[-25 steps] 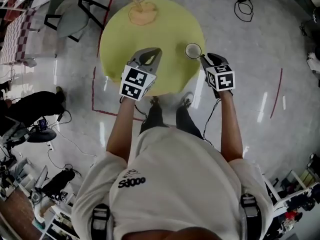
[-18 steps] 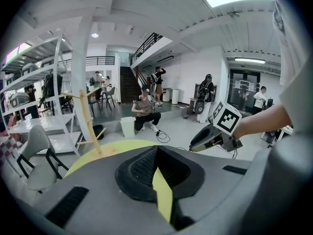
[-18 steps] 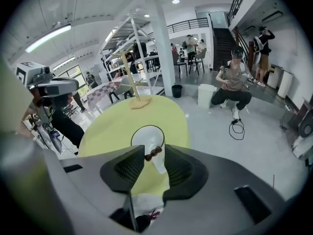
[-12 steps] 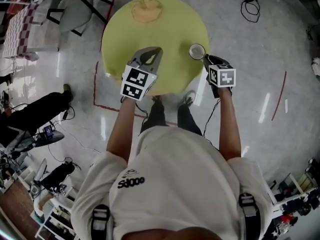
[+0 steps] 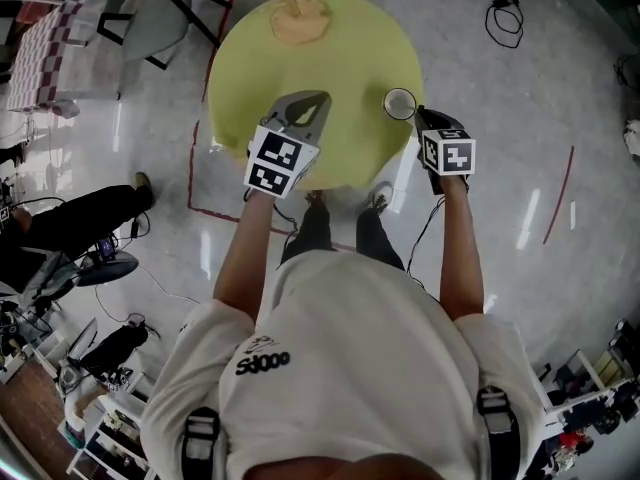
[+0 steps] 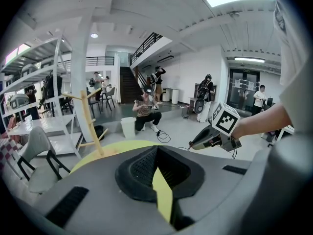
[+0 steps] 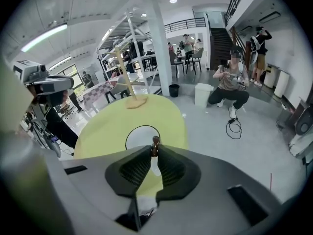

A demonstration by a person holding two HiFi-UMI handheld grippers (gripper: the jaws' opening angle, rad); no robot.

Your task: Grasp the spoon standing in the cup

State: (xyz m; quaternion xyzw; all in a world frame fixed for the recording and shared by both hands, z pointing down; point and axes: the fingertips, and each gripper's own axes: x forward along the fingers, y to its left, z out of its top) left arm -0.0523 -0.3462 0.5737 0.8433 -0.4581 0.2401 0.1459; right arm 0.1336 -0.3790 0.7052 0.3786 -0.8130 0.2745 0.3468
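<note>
The brown-handled spoon stands upright in the round white cup, its knobbed handle end rising above the rim, and the cup sits near the right-hand edge of the round yellow table. The right gripper reaches the spoon from the person's side: in the right gripper view the handle end stands between the tips of the two dark ribbed jaws, which are closing on it and look to be against it on both sides. From the head view the cup lies just ahead of this gripper, close to the table rim. The left gripper is held over the near part of the table, well apart from the cup, with its jaws pressed together at the tips and nothing between them; the head view shows it pointing toward the table's middle. At the far side of the table a pale wooden branched stand rests on its flat base. A grey chair with dark legs stands on the glossy floor beside the table.
</note>
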